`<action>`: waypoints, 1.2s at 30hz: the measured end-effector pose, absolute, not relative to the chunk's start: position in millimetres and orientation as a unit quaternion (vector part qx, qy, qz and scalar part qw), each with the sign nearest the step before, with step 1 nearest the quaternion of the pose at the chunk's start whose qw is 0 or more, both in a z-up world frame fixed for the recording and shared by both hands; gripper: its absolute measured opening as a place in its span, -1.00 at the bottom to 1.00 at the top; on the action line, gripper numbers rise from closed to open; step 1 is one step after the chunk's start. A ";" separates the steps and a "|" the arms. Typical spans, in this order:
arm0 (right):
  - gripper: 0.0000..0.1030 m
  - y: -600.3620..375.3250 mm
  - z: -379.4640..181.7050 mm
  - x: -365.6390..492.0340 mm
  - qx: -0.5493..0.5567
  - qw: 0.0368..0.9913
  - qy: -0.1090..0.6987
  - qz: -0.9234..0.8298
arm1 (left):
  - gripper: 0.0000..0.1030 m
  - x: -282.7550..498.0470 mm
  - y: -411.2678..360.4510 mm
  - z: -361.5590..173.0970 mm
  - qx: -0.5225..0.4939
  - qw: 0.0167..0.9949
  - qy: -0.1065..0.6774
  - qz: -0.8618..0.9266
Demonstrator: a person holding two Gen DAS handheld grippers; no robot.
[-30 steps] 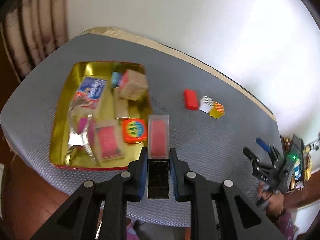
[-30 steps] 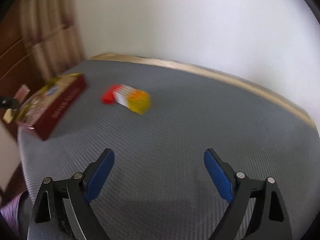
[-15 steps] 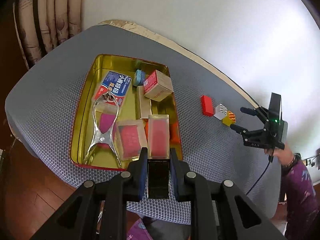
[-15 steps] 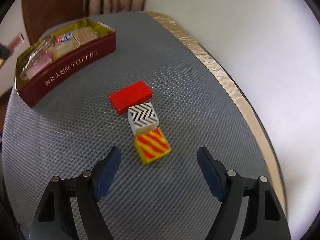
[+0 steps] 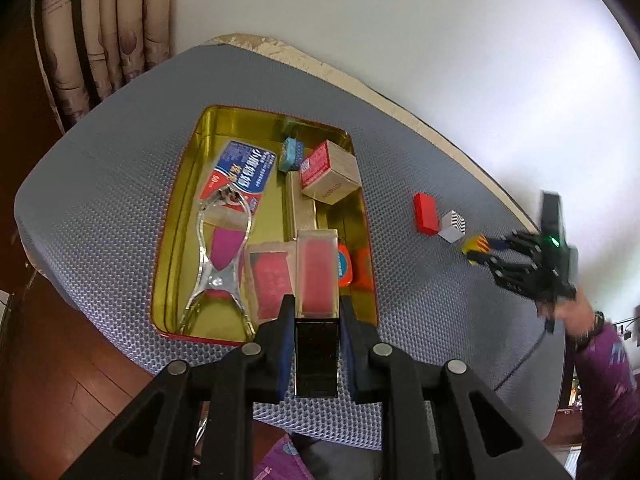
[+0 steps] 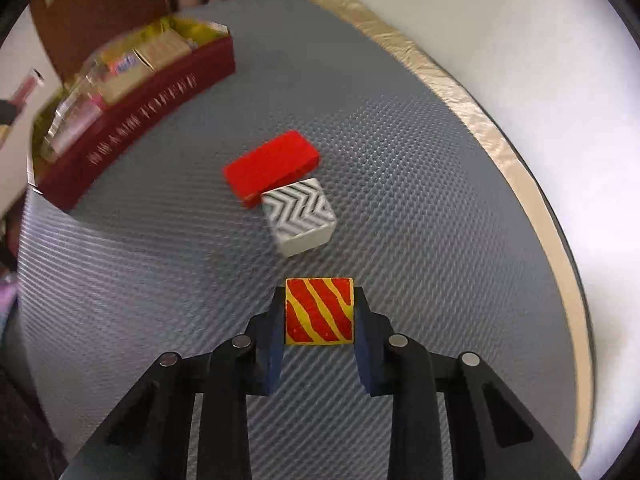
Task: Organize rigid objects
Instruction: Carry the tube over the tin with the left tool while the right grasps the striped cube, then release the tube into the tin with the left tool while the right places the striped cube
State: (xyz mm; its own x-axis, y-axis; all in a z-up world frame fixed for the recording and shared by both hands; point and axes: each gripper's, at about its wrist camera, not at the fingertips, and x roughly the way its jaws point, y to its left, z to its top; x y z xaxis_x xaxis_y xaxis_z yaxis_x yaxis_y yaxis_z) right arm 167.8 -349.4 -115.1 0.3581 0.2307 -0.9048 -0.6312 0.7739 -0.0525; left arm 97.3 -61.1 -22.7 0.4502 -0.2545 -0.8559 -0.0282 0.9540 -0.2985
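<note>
— What's the left gripper [image 5: 316, 312] got?

— A clear, flat case [image 5: 317, 276] with a pink-red insert, pinched between its blue pads over the near end of the tin [image 5: 176, 216].

— And the right gripper [image 6: 318, 316]?

— Closed on a small cube [image 6: 319, 311], red with wavy yellow stripes, smooth-faced. It's over the grey woven mat [image 6: 400, 184].

— Anything close by?

— A white cube with black zigzags [image 6: 299, 216] just ahead, touching a plain red block [image 6: 272, 166]. The tin sits well apart to the left.

— What's in the tin?

— It's gold inside, dark red outside. Shiny metal tongs [image 5: 218, 256], a blue-and-red packet [image 5: 240, 174], a cardboard box [image 5: 330, 178], a small blue piece [image 5: 290, 154], another clear case [image 5: 268, 276], something orange [image 5: 354, 266].
</note>
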 end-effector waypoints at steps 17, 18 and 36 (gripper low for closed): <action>-0.47 -336.0 -71.8 -33.9 0.073 0.885 0.391 0.241 | -0.61 131.5 -74.3 -49.1 -0.069 0.841 0.530 -0.084; -0.47 -335.2 -70.3 -35.2 0.073 0.886 0.390 0.240 | -0.61 135.2 -76.6 -50.1 -0.068 0.842 0.528 -0.090; -0.46 -272.7 -30.5 -10.7 0.061 0.883 0.361 0.294 | -0.30 96.0 -20.3 -23.0 -0.078 0.900 0.429 0.022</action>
State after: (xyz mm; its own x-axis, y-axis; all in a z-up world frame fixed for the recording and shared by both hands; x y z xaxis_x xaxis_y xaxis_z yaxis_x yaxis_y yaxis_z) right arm -10.7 -272.7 -30.5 0.5660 0.5634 -0.6018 -0.4746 0.8196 0.3210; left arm 96.0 -20.3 -23.0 0.6307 -0.0269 -0.7756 -0.1074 0.9868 -0.1215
